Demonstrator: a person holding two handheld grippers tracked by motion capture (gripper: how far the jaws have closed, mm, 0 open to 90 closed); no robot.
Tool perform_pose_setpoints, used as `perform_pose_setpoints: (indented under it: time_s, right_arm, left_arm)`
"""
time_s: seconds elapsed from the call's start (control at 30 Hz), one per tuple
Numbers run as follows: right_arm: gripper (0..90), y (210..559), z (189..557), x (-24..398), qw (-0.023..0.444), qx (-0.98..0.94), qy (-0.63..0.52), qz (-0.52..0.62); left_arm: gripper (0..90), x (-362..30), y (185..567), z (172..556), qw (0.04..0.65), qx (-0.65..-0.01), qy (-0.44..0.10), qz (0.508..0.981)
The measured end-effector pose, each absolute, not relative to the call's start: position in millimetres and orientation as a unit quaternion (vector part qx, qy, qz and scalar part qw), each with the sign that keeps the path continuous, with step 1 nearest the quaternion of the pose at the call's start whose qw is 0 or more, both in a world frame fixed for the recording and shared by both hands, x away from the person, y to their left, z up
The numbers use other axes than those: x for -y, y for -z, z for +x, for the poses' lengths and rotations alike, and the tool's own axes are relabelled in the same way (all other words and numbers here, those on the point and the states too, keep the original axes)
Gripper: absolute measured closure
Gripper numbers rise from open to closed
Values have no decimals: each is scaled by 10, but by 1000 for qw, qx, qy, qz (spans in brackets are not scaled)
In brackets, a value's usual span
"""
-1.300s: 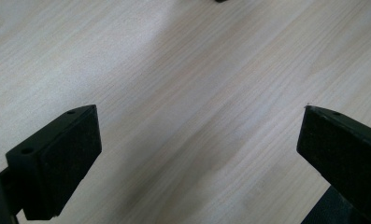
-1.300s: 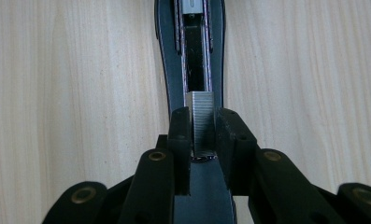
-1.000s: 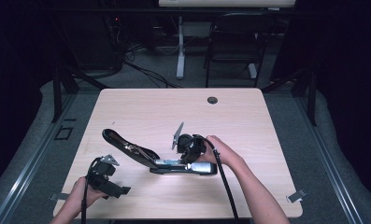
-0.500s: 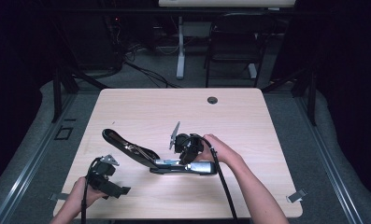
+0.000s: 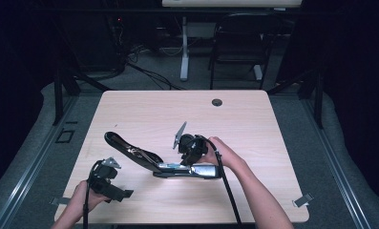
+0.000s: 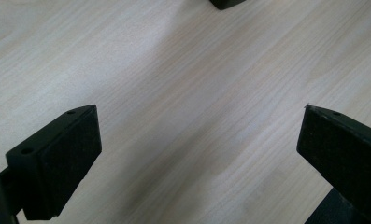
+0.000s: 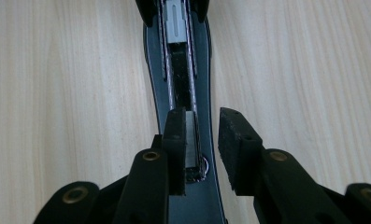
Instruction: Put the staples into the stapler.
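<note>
Your worktop is a pale wood slab with a small round dark grommet near its far edge. On the near half lies an opened black stapler: its base runs flat toward your right hand, and its upper arm is swung up and away to the left, the two joined at a hinge in the middle.

Your right gripper hangs straight over the stapler's base. In the right gripper view, your right gripper straddles the open staple channel, where a grey strip of staples sits right against the inner face of the left pad. The other pad stands clear of it with a gap between, so the jaws are released, not clenched on anything; they have just been opening.

Your left gripper rests at the near left corner, well apart from the stapler. In the left gripper view its pads stand spread wide over bare wood, holding nothing.
</note>
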State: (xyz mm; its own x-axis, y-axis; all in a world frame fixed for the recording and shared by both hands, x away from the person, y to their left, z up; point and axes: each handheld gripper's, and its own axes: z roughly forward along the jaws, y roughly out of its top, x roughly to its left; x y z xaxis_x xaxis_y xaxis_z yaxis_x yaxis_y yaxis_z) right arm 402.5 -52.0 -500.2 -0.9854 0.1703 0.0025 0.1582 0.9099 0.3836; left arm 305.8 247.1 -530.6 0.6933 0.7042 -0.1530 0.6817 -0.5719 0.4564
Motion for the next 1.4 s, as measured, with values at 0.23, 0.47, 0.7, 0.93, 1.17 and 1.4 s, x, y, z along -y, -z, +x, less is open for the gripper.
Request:
perform_pose_setpoints:
  time_s: [0.23, 0.47, 0.7, 0.93, 1.17, 1.4]
  right_arm:
    - [734, 4990, 3994, 520, 17, -971, -222, 93]
    - [865, 5016, 3943, 489, 23, -967, -241, 81]
    - [894, 5118, 3944, 405, 25, -972, -224, 71]
    - [900, 5151, 3953, 349, 25, -973, -222, 55]
    - [900, 5150, 3940, 410, 30, -974, -219, 44]
    - [809, 5136, 3947, 470, 23, -968, -242, 61]
  left_arm:
    - [1, -2481, 5294, 3064, 252, -395, -27, 883]
    - [1, -2473, 5297, 3064, 249, -395, -29, 884]
    - [1, -2474, 5297, 3064, 248, -393, -27, 885]
    - [1, -2479, 5296, 3063, 247, -393, -28, 885]
    - [1, -2478, 5295, 3059, 248, -393, -29, 885]
    - [1, -2480, 5286, 3055, 250, -393, -30, 884]
